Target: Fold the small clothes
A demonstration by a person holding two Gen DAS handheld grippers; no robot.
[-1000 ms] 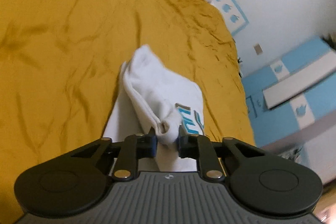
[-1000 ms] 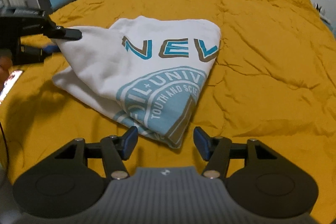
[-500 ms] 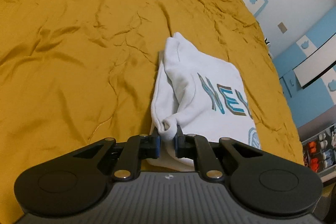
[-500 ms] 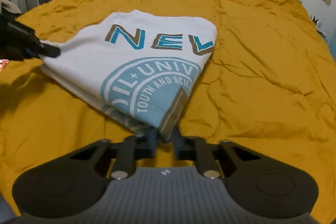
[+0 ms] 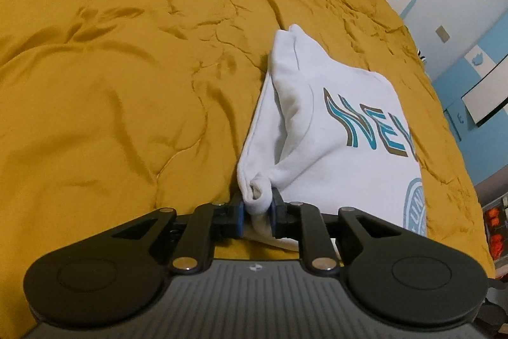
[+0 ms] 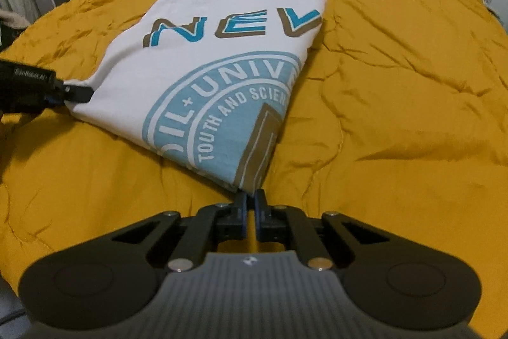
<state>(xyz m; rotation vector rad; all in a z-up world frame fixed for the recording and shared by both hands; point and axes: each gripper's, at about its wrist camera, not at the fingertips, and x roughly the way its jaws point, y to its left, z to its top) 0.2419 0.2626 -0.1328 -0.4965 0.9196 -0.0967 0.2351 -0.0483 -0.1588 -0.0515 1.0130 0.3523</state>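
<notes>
1. A wrinkled mustard-yellow bedspread (image 5: 127,84) is spreading out ahead of and below both tools, carrying everything else.
2. A white T-shirt (image 6: 203,69) with teal printing is lying partly folded on it, directly ahead of the right gripper and ahead and to the right of the left one. A second ago its left side was hanging bunched in the air; now the top layer is lying almost flat.
3. The right gripper (image 6: 250,199) stood open short of the near corner a second ago. Now it is pinching that corner, jaws almost together.
4. The left gripper (image 5: 257,205) is holding a rolled wad of the opposite corner. Its jaws have just been opening slightly, yet the pads are still pressing the cloth between them.
5. With both corners held and the shirt lowered, the fold is probably being laid down; the next move is likely smoothing or letting go.
</notes>
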